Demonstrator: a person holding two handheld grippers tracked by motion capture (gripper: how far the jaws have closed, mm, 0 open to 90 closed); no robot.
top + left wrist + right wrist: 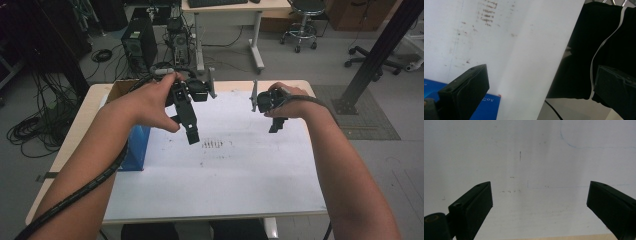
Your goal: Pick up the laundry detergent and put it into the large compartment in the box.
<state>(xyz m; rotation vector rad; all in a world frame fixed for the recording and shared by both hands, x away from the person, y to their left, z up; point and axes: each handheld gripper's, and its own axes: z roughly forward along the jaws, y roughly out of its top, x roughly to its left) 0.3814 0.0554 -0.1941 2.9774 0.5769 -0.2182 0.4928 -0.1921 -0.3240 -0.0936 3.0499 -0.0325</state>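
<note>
A person's hands hold two black grippers above a white sheet (225, 170) that covers the table. The left gripper (191, 131) hangs over the sheet's middle left, tilted down; in the left gripper view its jaws stand wide apart with nothing between them, so it is open (541, 82). The right gripper (276, 125) hovers over the sheet's upper right. Its jaws are also wide apart over bare white surface in the right gripper view, open and empty (539, 197).
A blue box (135, 150) stands at the sheet's left edge, with a brown cardboard box (117, 90) behind it. Faint pen marks (212, 145) dot the sheet's middle. Beyond the table are a computer tower (139, 42), cables, a desk and stools.
</note>
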